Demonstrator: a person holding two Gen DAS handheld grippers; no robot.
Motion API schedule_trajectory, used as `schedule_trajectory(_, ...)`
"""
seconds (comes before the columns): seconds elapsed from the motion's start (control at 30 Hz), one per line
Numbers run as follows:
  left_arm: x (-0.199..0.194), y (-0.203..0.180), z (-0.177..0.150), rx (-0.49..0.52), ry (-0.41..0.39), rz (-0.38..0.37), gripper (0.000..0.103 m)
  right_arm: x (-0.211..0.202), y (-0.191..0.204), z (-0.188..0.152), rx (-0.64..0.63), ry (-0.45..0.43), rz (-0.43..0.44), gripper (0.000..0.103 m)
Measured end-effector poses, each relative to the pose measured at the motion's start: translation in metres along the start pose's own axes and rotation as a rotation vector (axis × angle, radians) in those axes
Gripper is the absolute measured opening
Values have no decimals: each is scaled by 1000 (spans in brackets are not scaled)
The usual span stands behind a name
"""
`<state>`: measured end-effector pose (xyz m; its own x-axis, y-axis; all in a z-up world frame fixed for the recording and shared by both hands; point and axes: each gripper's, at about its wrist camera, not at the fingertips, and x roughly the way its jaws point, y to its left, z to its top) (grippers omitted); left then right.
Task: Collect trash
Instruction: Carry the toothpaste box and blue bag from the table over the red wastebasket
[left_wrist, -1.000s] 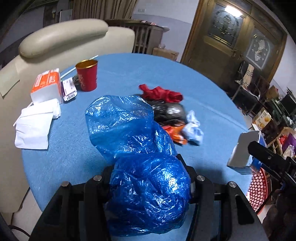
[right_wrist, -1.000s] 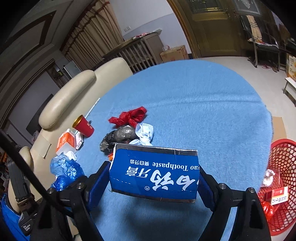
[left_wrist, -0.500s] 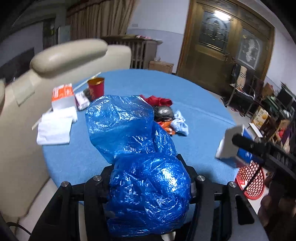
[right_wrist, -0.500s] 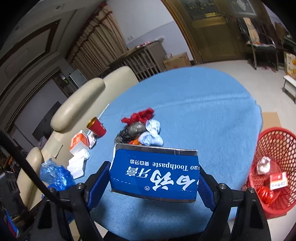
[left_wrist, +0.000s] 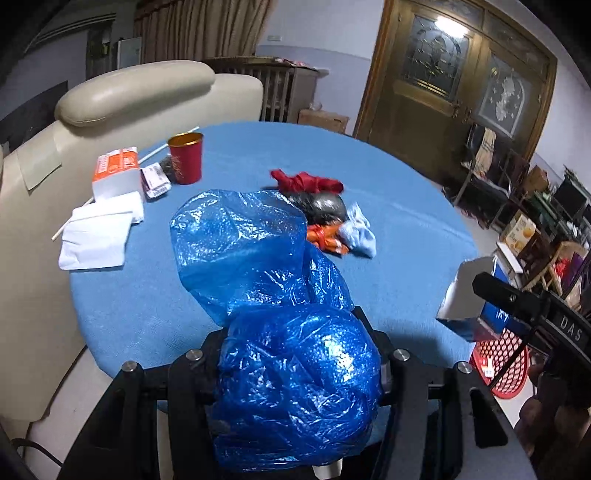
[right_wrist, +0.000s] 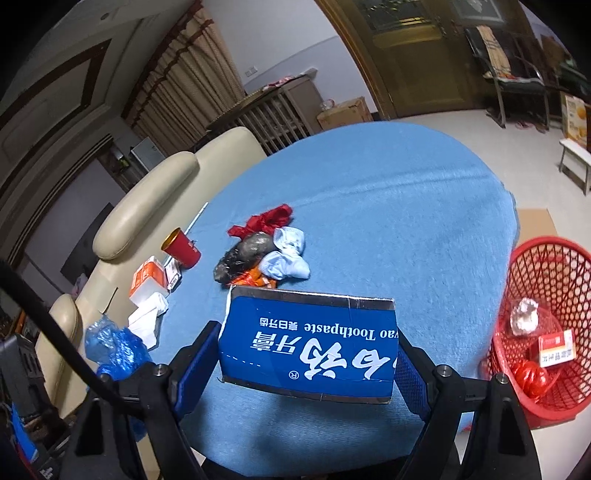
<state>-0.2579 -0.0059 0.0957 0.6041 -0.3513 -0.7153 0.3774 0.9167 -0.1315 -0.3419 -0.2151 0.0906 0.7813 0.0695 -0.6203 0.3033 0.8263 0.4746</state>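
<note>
My left gripper (left_wrist: 299, 343) is shut on a crumpled blue plastic bag (left_wrist: 266, 306) that bulges up above the near edge of the round blue table (left_wrist: 406, 221). My right gripper (right_wrist: 308, 347) is shut on a blue toothpaste box (right_wrist: 310, 350), held crosswise between its blue pads; the same box (left_wrist: 467, 299) shows at the right of the left wrist view. A trash heap lies mid-table: a red wrapper (right_wrist: 266, 221), a dark bag (right_wrist: 243, 251), an orange wrapper (right_wrist: 258, 278) and pale blue crumpled pieces (right_wrist: 288, 254). A red mesh basket (right_wrist: 546, 291) with some trash stands on the floor to the right.
A red cup (left_wrist: 185, 157), an orange-and-white carton (left_wrist: 116, 175), a small packet (left_wrist: 155, 181), white tissues (left_wrist: 99, 236) and a thin stick sit on the table's left side. A cream chair (left_wrist: 129, 96) stands behind them. A person's hand (left_wrist: 554, 417) holds the right gripper.
Both grippers have pulled back from the table, so its near edge and the red basket show more. Both grips are unchanged.
</note>
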Motion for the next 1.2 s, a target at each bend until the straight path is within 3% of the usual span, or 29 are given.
schedule_trajectory(0.17,-1,-17,-5,49,-3,-4,57,-4,-18,0,50,-12,4,88)
schedule_trajectory(0.37,8,-31,-8,77,48,11,57,-12,-37,1,117,-30,37,88)
schedule_trajectory(0.57,1,-46,-6,122,29,1,57,-25,-54,4,175,-60,61,88)
schedule_trajectory(0.83,4,-32,-6,69,24,-3,57,-16,-47,1,152,-38,49,88)
schedule_trajectory(1.2,-5,-29,1,57,-58,11,57,-11,-35,-4,96,-31,30,88)
